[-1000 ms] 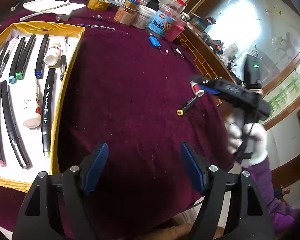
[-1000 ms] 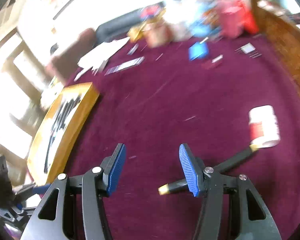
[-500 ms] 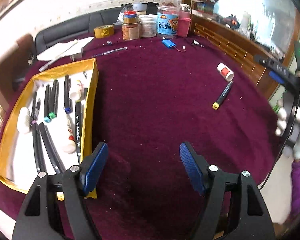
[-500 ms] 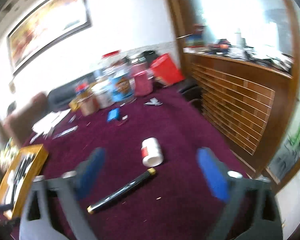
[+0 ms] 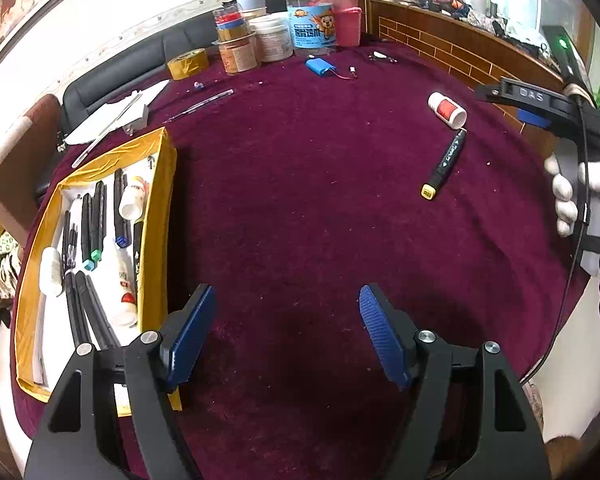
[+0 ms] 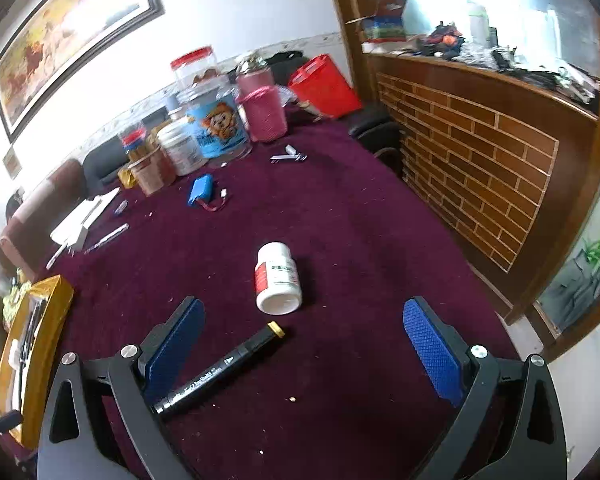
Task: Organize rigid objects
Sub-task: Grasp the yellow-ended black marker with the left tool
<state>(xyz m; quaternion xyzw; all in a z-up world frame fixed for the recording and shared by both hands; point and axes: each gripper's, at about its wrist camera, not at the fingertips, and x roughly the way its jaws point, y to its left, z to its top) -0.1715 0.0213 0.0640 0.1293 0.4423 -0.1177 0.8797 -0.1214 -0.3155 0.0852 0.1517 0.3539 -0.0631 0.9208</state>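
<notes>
**Both tongs empty above the maroon table**

While both tongs hung over the maroon tablecloth (image 5: 300, 208), neither held anything. The left gripper (image 5: 286, 334) had its blue pads apart, with only bare cloth between them. To its left lay a yellow tray (image 5: 156, 208) filled with markers and small bottles. Well ahead and to its right sat a black marker (image 5: 444, 164) and a white pill bottle (image 5: 447, 109), close together. The right gripper (image 6: 304, 354) stood spread wide. That marker (image 6: 220, 368) lay just ahead of its left pad, slanting away, and the bottle (image 6: 278, 278) lay on its side just beyond, roughly centred between the pads. Jars (image 6: 216, 124) stood at the far edge.
</notes>
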